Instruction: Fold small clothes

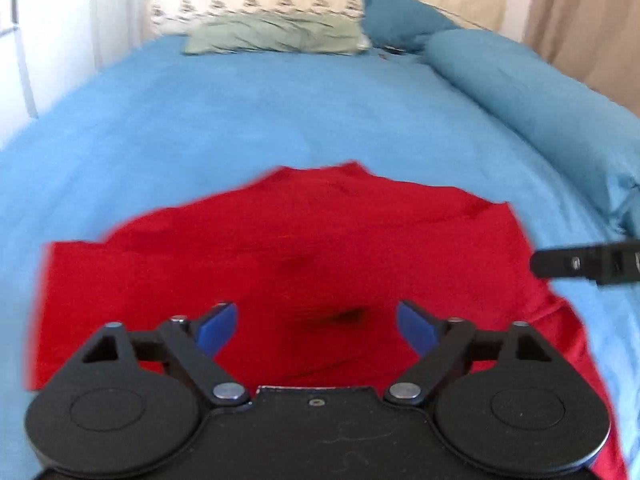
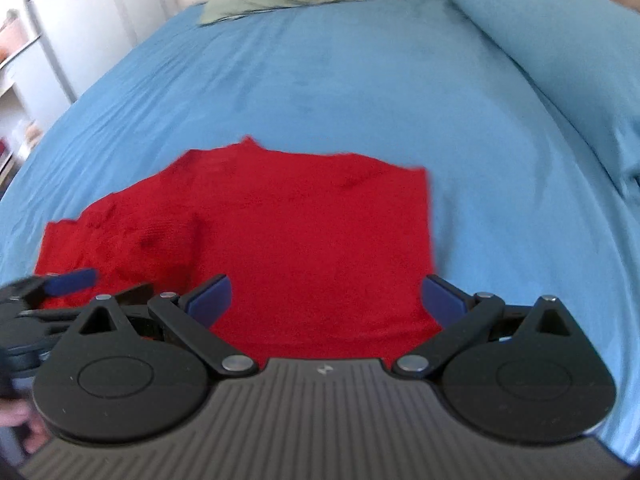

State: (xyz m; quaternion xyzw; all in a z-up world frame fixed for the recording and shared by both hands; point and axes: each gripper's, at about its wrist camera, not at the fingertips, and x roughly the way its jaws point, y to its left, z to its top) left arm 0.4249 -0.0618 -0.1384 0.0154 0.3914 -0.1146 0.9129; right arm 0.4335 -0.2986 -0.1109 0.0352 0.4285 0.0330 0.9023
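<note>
A red garment (image 1: pixel 288 248) lies spread flat on the blue bed sheet (image 1: pixel 240 120); it also shows in the right wrist view (image 2: pixel 288 232), with a sleeve sticking out at the left. My left gripper (image 1: pixel 318 330) is open and empty, hovering just above the garment's near part. My right gripper (image 2: pixel 326 300) is open and empty above the garment's near right edge. A finger of the right gripper shows at the right edge of the left wrist view (image 1: pixel 584 262). A blue pad of the left gripper shows at the left of the right wrist view (image 2: pixel 72 280).
A rolled blue duvet (image 1: pixel 540 108) runs along the bed's right side. A pale green pillow (image 1: pixel 276 34) and a teal pillow (image 1: pixel 404 16) lie at the head. White cupboards (image 2: pixel 60 28) stand to the left of the bed.
</note>
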